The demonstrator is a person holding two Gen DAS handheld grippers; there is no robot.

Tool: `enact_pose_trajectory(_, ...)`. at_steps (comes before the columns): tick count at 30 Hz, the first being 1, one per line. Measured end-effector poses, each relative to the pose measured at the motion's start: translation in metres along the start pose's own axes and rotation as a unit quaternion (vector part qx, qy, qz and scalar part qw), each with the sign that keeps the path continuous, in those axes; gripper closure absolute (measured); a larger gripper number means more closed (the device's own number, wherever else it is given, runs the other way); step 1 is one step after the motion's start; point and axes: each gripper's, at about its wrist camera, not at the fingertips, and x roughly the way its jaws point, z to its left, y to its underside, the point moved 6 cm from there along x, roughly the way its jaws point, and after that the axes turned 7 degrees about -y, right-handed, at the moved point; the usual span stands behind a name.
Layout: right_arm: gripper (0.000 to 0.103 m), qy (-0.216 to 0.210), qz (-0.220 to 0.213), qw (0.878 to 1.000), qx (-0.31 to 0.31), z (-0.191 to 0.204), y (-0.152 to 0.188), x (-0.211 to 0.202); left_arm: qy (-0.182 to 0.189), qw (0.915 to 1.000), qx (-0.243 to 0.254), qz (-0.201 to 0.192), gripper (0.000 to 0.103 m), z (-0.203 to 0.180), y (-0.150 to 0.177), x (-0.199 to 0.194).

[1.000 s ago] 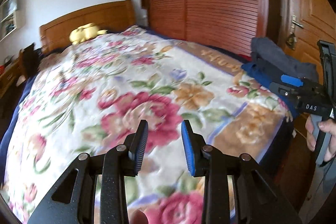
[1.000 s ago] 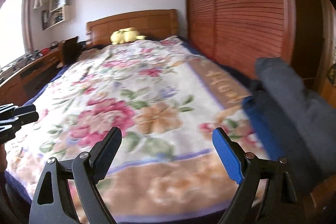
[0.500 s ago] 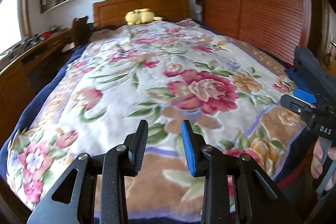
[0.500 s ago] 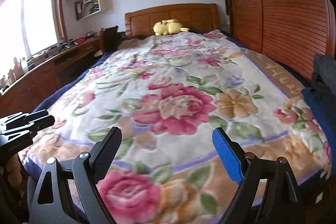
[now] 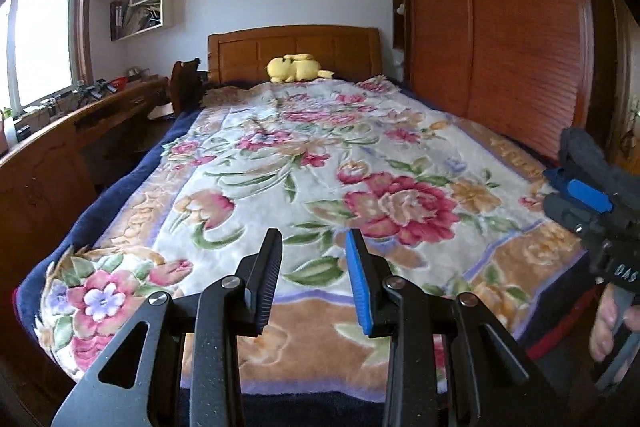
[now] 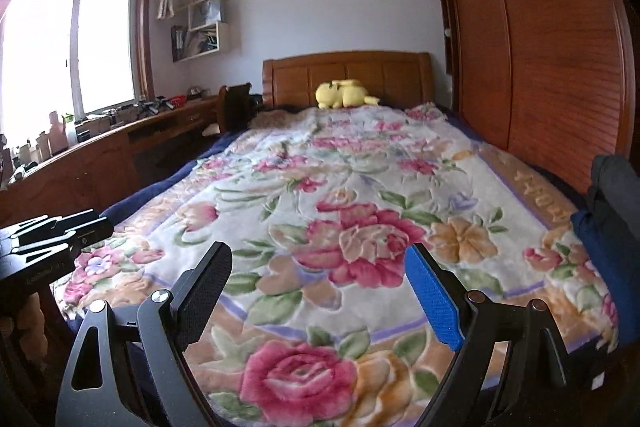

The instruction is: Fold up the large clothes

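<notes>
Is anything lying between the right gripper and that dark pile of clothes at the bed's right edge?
Nothing visible does. The right gripper hangs open over the floral blanket, and only bare blanket lies between it and the dark clothes pile at the right edge.

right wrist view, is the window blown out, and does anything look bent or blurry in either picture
Right wrist view: the window is washed out to white, and the wardrobe bows with the fisheye lens. Left wrist view: the light is more even, with glare only at the window on the left edge; the floral blanket is sharp, and the corners are dark.
</notes>
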Motion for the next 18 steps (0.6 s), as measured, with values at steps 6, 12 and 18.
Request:
enact_pose_trajectory(6,0.014,-0.001,-0.012,1.0,-0.003,-0.01,0.014,0.009,0.008,0.9998,-0.011,-0.012,0.069,0.0,-0.005,-0.012)
enact_pose_trajectory(12,0.014,-0.001,-0.011,1.0,-0.003,-0.02,0.016,0.014,0.003,0.9999,-0.013,-0.008,0.069,0.001,-0.003,-0.008)
enact_pose_trajectory(18,0.014,-0.001,-0.012,1.0,-0.003,-0.025,0.015,0.013,0.0,0.9999,-0.016,-0.004,0.069,0.002,0.0,-0.007)
